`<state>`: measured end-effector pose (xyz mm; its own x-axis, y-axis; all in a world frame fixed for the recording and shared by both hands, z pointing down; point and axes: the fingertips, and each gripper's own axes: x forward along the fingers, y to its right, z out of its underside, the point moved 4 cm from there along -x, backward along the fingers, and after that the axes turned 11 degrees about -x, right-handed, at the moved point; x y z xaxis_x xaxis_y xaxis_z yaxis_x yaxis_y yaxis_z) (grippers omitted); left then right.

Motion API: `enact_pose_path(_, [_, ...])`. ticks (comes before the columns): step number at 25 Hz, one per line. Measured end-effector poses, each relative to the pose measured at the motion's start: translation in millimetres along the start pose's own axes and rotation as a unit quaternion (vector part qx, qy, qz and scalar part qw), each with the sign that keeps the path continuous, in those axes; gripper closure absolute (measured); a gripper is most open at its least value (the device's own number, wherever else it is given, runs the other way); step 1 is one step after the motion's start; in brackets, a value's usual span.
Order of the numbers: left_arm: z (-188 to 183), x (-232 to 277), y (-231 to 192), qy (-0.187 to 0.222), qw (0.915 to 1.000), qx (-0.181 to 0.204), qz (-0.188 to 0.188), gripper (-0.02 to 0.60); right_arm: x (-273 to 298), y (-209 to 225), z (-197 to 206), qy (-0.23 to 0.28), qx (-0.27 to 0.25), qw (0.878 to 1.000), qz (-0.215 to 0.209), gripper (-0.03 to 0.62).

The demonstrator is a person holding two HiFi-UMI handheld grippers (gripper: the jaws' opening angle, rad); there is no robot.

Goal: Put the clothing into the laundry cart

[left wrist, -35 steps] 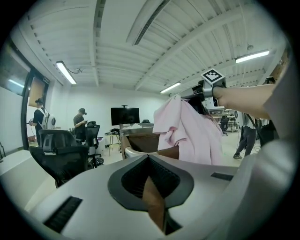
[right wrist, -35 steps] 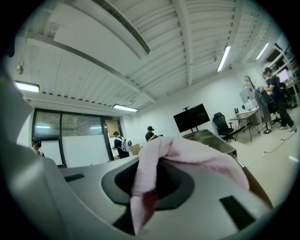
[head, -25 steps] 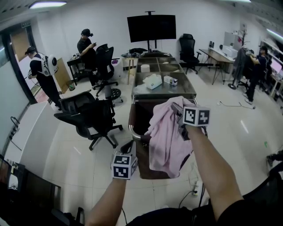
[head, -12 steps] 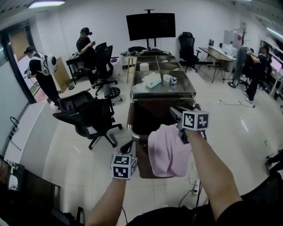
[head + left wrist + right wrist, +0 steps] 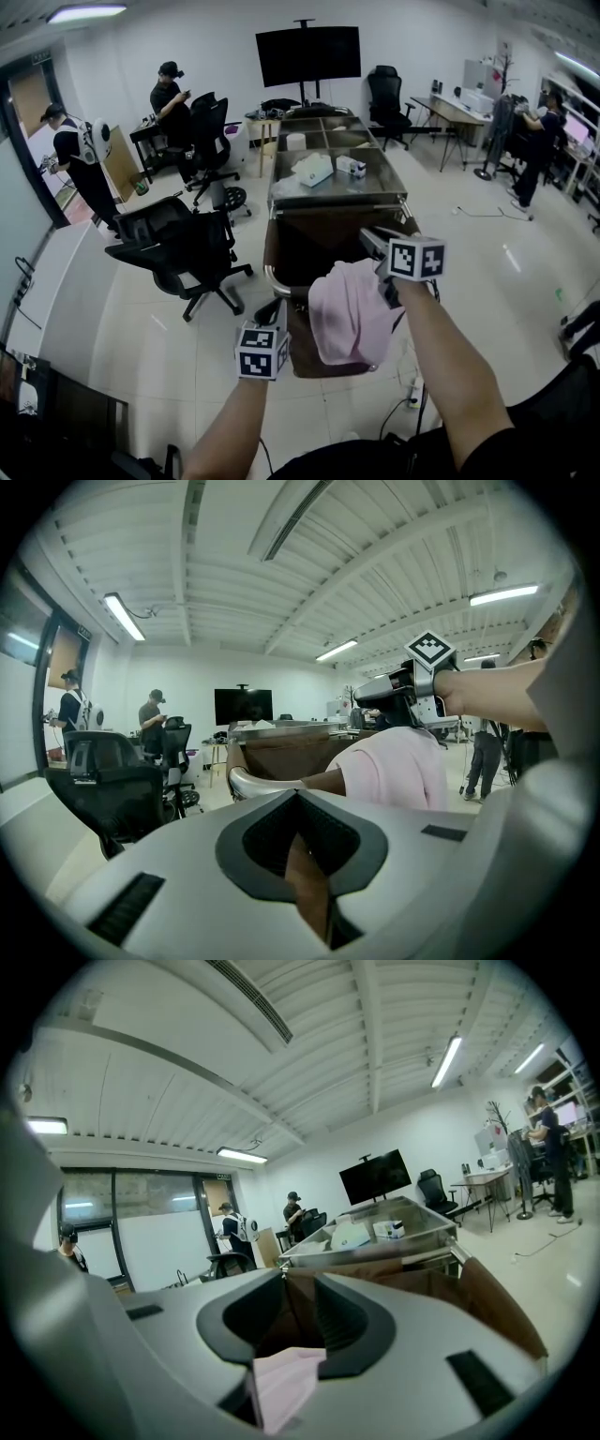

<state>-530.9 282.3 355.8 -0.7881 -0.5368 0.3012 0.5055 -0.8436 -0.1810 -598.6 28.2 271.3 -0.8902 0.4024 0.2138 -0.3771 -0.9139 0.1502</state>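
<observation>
White tiled floor; one brown fabric-walled laundry cart. The right gripper, its jaws just loosening, pinches one soft pink garment. The left gripper is closed and empty.

Bare forearms on both sides, and a dark short sleeve up at the right shoulder. The left gripper and right gripper each wear a white cube printed with black square markers: left cube, right cube. Up close: smooth light-grey shells, a dark-grey pocket around ribbed fingers, and dark rectangular slots either side.
</observation>
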Motion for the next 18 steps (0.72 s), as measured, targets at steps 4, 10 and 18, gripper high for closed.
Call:
enact_pose_path(4, [0.4,0.2,4.8,-0.002,0.9999,0.0,0.012,0.581,-16.1,-2.5,0.4,0.002,-0.005,1.0,0.011,0.467])
enact_pose_path(10, [3.0,-1.1,18.7,-0.004,0.9991,0.003,0.041,0.581,-47.9,-6.1,8.5,-0.002,-0.018,0.999,0.039,0.467])
enact_pose_path(18, [8.3,-19.1,35.0,-0.013,0.9964,-0.002,0.084,0.581,-100.7,-31.9,24.4,-0.003,-0.022,0.997,0.07,0.468])
